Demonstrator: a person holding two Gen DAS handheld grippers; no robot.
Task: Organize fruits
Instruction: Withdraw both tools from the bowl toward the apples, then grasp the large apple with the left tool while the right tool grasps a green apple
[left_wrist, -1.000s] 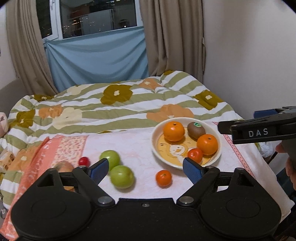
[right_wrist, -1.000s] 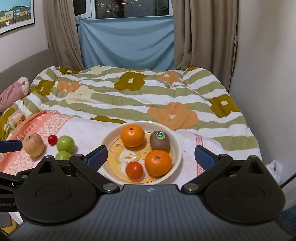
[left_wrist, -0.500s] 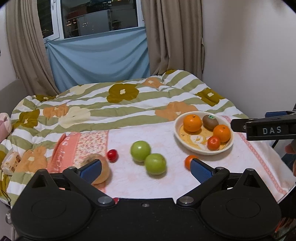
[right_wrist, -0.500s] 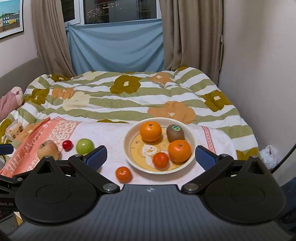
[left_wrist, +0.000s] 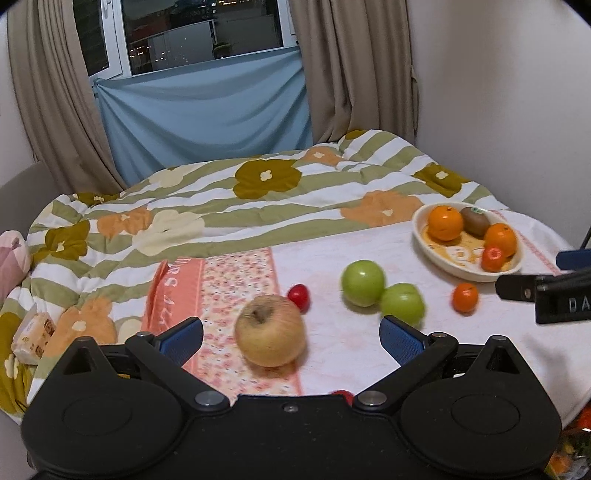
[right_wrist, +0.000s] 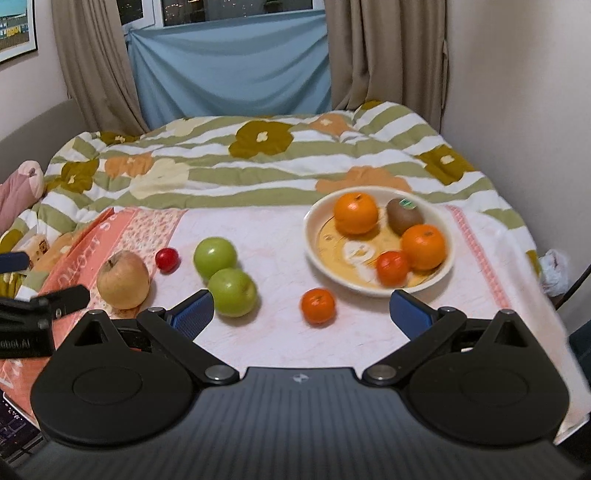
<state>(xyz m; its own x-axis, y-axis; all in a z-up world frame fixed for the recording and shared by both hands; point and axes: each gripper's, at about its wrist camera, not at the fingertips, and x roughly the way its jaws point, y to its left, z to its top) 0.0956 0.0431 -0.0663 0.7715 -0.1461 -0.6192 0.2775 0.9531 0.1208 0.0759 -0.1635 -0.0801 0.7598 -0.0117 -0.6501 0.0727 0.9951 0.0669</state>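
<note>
Fruits lay spread over a pale pink cloth (right_wrist: 280, 229) that covered the near end of a bed under a green-striped floral quilt (right_wrist: 258, 155). The round cream bowl (right_wrist: 378, 290) sat on the cloth's right side and held 2 large oranges, a brown kiwi with a green sticker (right_wrist: 403, 216) and 1 small reddish-orange tangerine (right_wrist: 392, 267). The left gripper (left_wrist: 291, 334) had its blue-padded jaws spread wide and empty, and the tan, blotchy apple (left_wrist: 271, 330) lay on the cloth between them, touching neither pad. The right gripper (right_wrist: 301, 309) likewise hung with jaws apart, holding nothing. 2 green apples (right_wrist: 223, 271) rested touching each other left of the bowl, the nearer one just beside the right gripper's left pad. A small orange mandarin (right_wrist: 318, 305) sat on the cloth near the bowl's front rim, apart from it. A small red cherry-like fruit (right_wrist: 167, 259) lay between the tan apple and the green pair.
</note>
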